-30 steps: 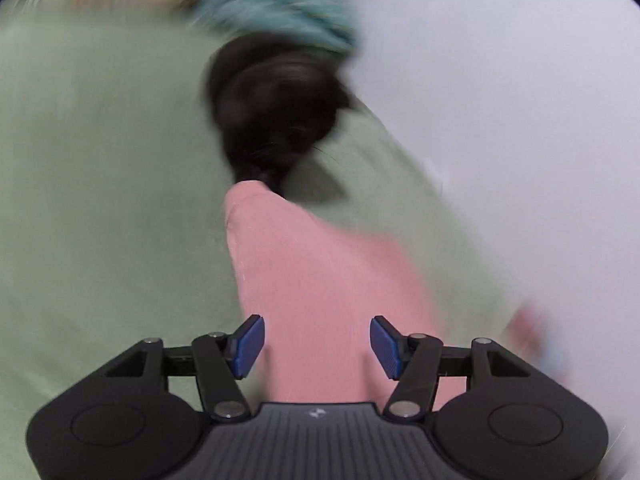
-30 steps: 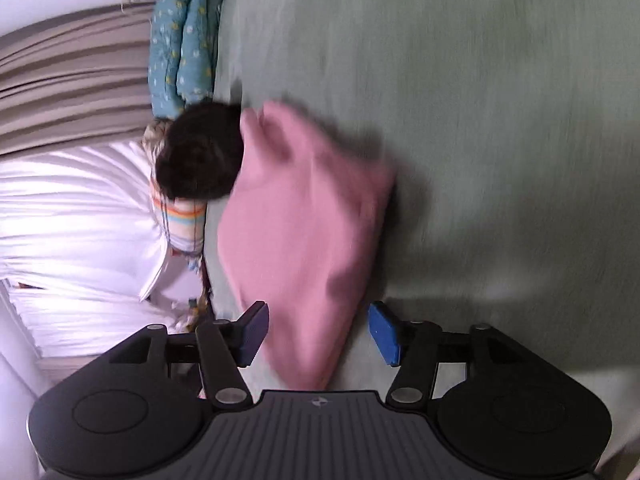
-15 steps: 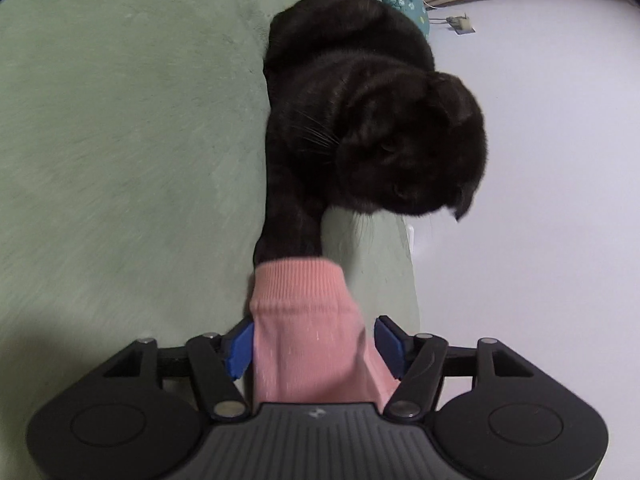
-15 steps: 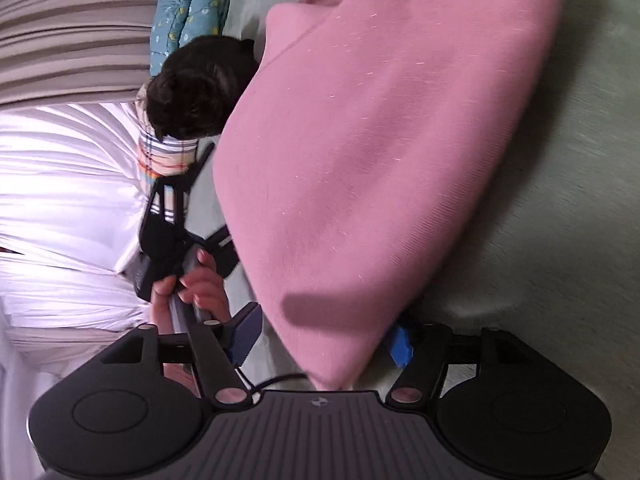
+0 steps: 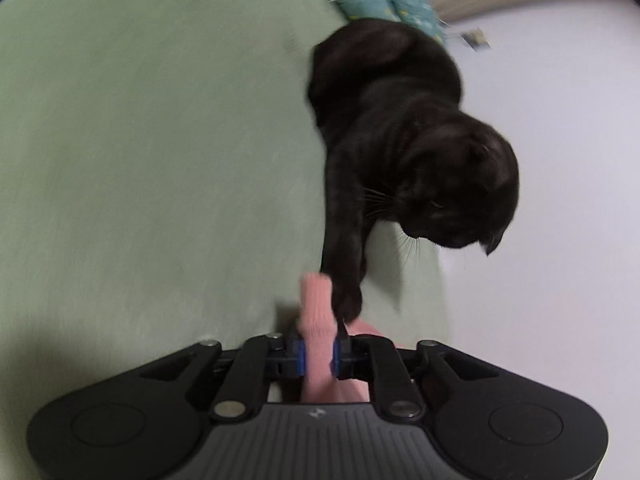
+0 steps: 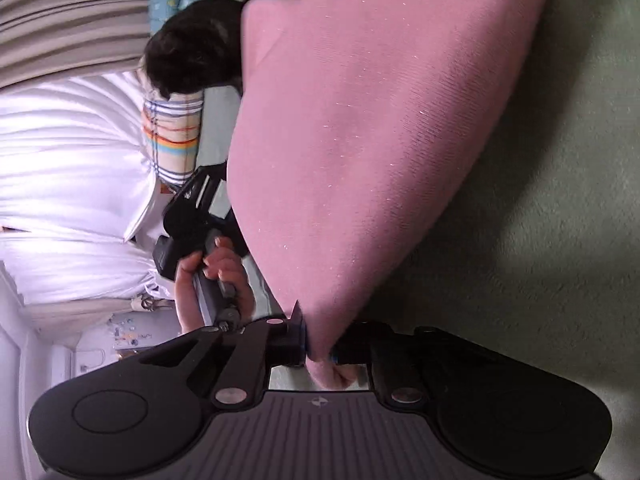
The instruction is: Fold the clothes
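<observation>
Both tongs, left (image 5: pixel 318 354) and right (image 6: pixel 318 346), are clamped on a pink garment (image 6: pixel 372 132) held above a green bed (image 6: pixel 560 208). A black cat (image 5: pixel 404 140) has a paw set on the cuff; a snag or tug could be caused.

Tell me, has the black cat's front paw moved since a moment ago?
Yes. The black cat's paw has reached forward along the green bedspread onto the pink knitted garment pinched in the left gripper.

No readable text, label, brand name or number appeared in either view; nothing legible stood on any object.
</observation>
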A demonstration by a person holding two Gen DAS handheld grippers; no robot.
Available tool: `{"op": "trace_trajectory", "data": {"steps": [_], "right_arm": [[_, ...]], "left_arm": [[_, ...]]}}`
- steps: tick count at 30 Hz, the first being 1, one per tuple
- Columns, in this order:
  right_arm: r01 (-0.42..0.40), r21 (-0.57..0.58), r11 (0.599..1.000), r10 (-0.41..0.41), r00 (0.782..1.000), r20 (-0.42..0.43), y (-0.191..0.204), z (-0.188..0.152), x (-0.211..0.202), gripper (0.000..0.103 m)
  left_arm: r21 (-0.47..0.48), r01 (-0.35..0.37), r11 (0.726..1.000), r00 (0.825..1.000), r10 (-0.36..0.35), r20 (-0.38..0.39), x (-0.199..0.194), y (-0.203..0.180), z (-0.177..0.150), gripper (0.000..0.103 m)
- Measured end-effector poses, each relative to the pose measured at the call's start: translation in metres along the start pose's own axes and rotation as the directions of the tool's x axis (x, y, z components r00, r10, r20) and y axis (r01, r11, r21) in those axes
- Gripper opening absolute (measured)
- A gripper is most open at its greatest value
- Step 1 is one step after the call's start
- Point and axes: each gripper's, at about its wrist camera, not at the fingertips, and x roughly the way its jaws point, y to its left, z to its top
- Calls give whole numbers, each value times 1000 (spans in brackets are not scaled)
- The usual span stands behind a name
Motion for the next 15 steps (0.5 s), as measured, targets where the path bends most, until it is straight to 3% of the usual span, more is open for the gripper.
{"op": "trace_trajectory", "data": {"steps": [1,4,7,8,10,12,15], "right_arm": [[11,-11,1000,-11,1000,-4,-1,-4,-1,9],[10,19,1000,-10,1000,-15,-17,-10,-5,10],[-6,46,999,6,1000,2,-24,-10,-17,13],[-9,31,999,9,1000,19,-24,-8,-27,16],[-14,1,1000,14,999,53,-25,-4,-46,20],[-18,-29,999,21,996,86,-26,1,-65,21],[-23,-75,997,33,990,136,-27,7,-94,24]], "left_arm": [[12,-29,1000,999,28,44,-7,-5,6,11],[-78,-46,996,979,61,192,-41,-9,29,11],[-29,-44,999,979,49,196,-72,-25,30,15],[29,-46,999,985,41,165,-79,-35,21,17],[153,-41,987,995,26,96,-84,-57,0,30],[273,-4,962,1000,1,9,-91,-76,-40,36],[345,58,937,994,-24,-104,-79,-86,-101,38]]}}
